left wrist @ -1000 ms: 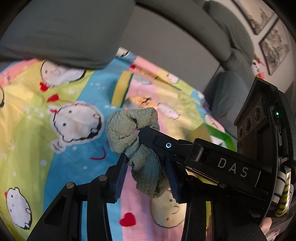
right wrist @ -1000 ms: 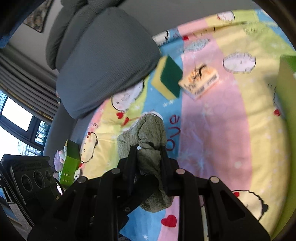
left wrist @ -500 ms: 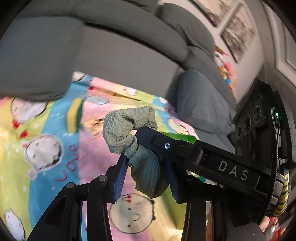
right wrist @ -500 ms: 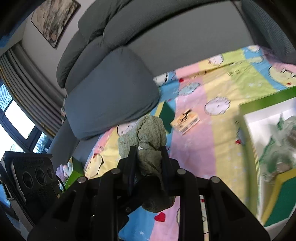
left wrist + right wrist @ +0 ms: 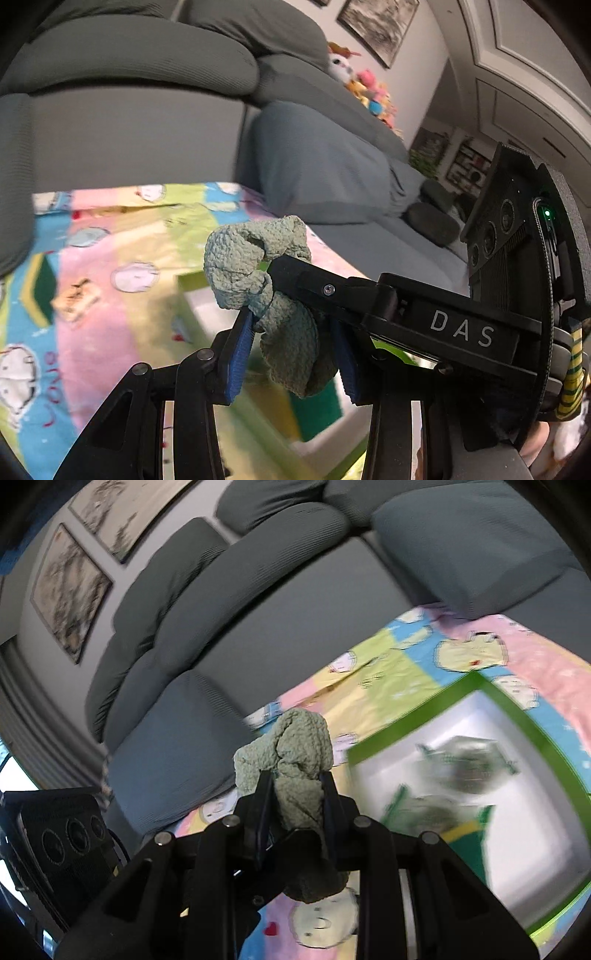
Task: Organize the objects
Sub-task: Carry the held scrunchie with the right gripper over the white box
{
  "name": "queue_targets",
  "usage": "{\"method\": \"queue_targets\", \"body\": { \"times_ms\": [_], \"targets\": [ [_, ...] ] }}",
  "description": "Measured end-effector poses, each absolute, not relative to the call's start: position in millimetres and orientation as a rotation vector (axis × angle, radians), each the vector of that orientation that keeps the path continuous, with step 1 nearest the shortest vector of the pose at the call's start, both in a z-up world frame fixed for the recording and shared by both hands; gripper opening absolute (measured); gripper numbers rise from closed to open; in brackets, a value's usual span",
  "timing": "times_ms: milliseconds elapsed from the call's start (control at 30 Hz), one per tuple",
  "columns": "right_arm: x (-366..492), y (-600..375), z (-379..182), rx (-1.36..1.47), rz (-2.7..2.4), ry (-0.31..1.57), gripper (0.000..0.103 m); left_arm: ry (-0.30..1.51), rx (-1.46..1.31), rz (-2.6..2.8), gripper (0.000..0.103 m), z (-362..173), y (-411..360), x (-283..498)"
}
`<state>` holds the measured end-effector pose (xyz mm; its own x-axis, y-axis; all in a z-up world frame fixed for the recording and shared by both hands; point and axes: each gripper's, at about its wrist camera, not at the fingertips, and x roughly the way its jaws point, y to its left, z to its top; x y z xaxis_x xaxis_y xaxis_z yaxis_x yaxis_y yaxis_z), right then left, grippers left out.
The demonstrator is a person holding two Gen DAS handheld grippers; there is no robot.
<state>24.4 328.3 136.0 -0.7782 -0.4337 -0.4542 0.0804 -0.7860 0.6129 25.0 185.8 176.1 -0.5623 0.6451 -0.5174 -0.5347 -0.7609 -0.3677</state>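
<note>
A crumpled pale green cloth (image 5: pixel 255 262) is held up in the air by both grippers at once. My left gripper (image 5: pixel 291 332) is shut on its lower part, which hangs between the blue pads (image 5: pixel 238 350). My right gripper (image 5: pixel 293 786) is shut on the cloth (image 5: pixel 295 753) just below its bunched top. In the left wrist view the right gripper's black finger (image 5: pixel 332 291) crosses in from the right and pinches the cloth. A green-rimmed white box (image 5: pixel 517 709) lies right of and below the cloth, its corner (image 5: pixel 192 282) showing behind it.
The box holds blurred packets (image 5: pixel 465 764) and a green and yellow sponge (image 5: pixel 469 834). On the cartoon blanket (image 5: pixel 110 229) lie another sponge (image 5: pixel 40 291) and a small carton (image 5: pixel 75 299). Grey sofa cushions (image 5: pixel 177 731) ring the blanket. Plush toys (image 5: pixel 365 88) sit on the sofa back.
Both grippers have risen and swung right with the cloth still held, from above the open blanket to beside the green-rimmed box. The sponge and carton have slid off to the left.
</note>
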Motion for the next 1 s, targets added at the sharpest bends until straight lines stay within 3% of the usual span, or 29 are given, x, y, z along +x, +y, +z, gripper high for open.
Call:
{"method": "queue_targets", "body": {
  "times_ms": [567, 1000],
  "targets": [
    [32, 403, 97, 1.092, -2.712, -0.920, 0.026, -0.341, -1.013, 2.047, 0.042, 130, 257, 10],
    [24, 417, 74, 1.328, -2.859, -0.821, 0.027, -0.292, -1.116, 2.043, 0.042, 107, 277, 13]
  ]
}}
